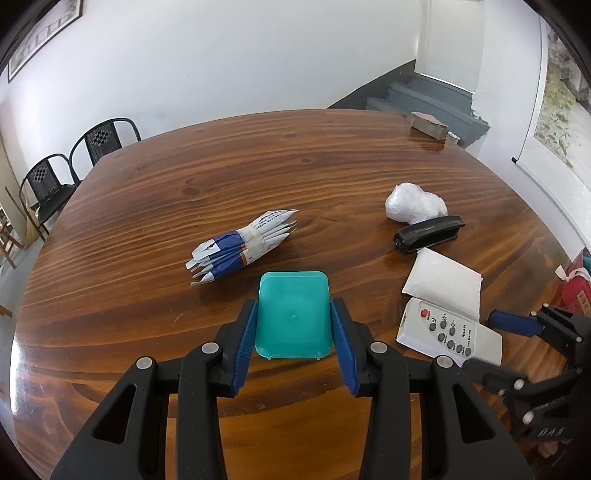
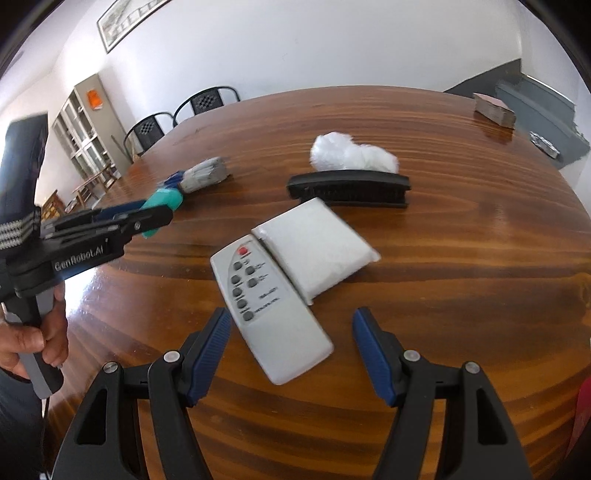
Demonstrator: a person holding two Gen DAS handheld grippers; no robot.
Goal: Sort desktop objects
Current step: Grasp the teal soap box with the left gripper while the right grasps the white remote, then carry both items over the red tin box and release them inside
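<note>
Left wrist view: left gripper (image 1: pixel 293 325) has its two blue ribbed pads closed against the long sides of one teal box (image 1: pixel 293 314), a smooth, glossy plastic rectangle with rounded corners. In the right wrist view the box is carried clear of the table top, tilted, in front of the sachet bundle.

Right gripper (image 2: pixel 291 350) stands wide open with nothing between its pads; it hangs over the near end of one white remote control (image 2: pixel 271 314), a flat plastic slab with a red button and seven grey round buttons. The remote's far end touches one white packet (image 2: pixel 319 249), soft and pillow-like with a slick wrapper. Behind it lies one black comb-like brush (image 2: pixel 349 190), long and ridged, and just past that one crumpled white plastic bag (image 2: pixel 352 155).

One bundle of sachets (image 1: pixel 240 249), white and blue paper with pointed ends, banded at the middle, lies to the left, well apart from the rest.

Table (image 1: pixel 314 158): dark varnished wood, strong grain, glossy reflections. One brownish block (image 1: pixel 428 125) sits at its far corner.

Room: white walls, two black metal chairs (image 1: pixel 74 166), one framed picture (image 1: pixel 44 33), grey steps (image 1: pixel 424 99), one glazed cabinet (image 2: pixel 85 129). A hand (image 2: pixel 33 343) grips the left gripper's handle.
</note>
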